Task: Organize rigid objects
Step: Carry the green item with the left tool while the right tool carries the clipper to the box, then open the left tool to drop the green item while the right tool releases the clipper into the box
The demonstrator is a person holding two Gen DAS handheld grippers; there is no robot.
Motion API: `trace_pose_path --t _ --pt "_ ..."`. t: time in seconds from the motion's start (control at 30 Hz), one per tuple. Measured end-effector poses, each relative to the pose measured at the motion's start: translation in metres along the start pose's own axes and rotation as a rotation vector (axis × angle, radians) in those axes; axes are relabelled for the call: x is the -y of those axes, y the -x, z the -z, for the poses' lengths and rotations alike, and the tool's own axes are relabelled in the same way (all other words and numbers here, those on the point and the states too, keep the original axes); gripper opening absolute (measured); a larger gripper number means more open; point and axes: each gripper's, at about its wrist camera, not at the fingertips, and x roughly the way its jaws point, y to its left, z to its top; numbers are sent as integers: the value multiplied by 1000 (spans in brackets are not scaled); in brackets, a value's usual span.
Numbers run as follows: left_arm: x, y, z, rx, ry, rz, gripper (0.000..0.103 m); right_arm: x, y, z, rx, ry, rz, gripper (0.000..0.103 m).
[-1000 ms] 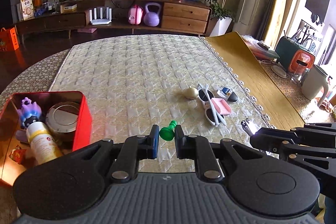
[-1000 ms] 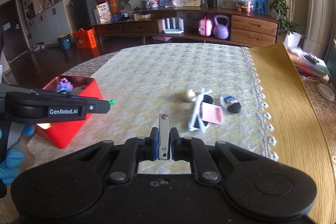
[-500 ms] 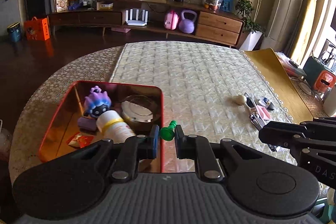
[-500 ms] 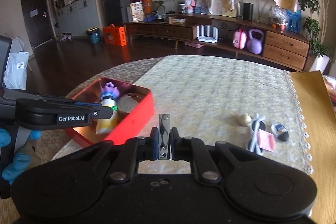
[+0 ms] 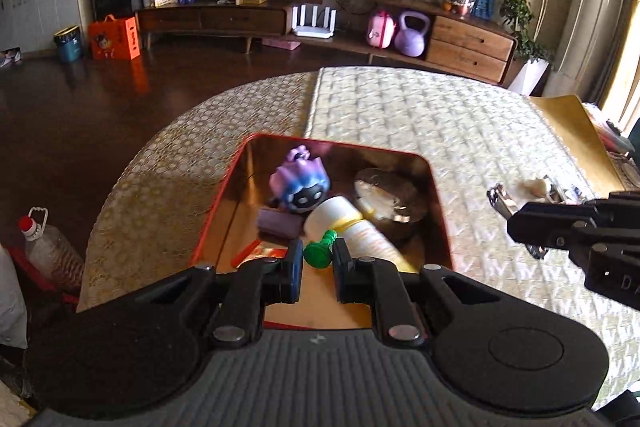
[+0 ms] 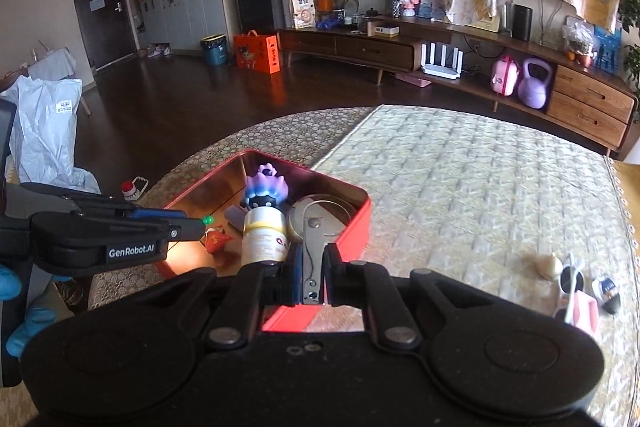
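Right wrist view alone shows the sunglasses (image 6: 570, 277) and pale egg-shaped piece (image 6: 549, 265) on the quilted surface (image 6: 460, 195), plus a blue-gloved hand (image 6: 24, 327). Left tongs (image 5: 316, 254) clenched on a small green plastic peg (image 5: 319, 251) — held over the glossy red tin (image 5: 438, 195), above its white bottle (image 5: 352, 223). Right tongs (image 6: 311, 269) grasp flat steel nail clippers (image 6: 311, 247) — at the tin's near edge.

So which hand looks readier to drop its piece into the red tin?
Probably the left: its gripper holds the green piece directly above the red tin, while the right gripper, holding the nail clipper, sits over the tin's edge.
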Motion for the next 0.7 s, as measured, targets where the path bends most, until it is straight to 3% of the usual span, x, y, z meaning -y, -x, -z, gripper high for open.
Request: trace_pose_path --t 0.2,0.7 --pt "-17 -16 -2 -18 -4 -45 15 -9 -28 -13 -17 18 -19 11" --pt "-27 -66 -15 -89 -28 -70 15 -16 -99 -29 -90 56 -12 11"
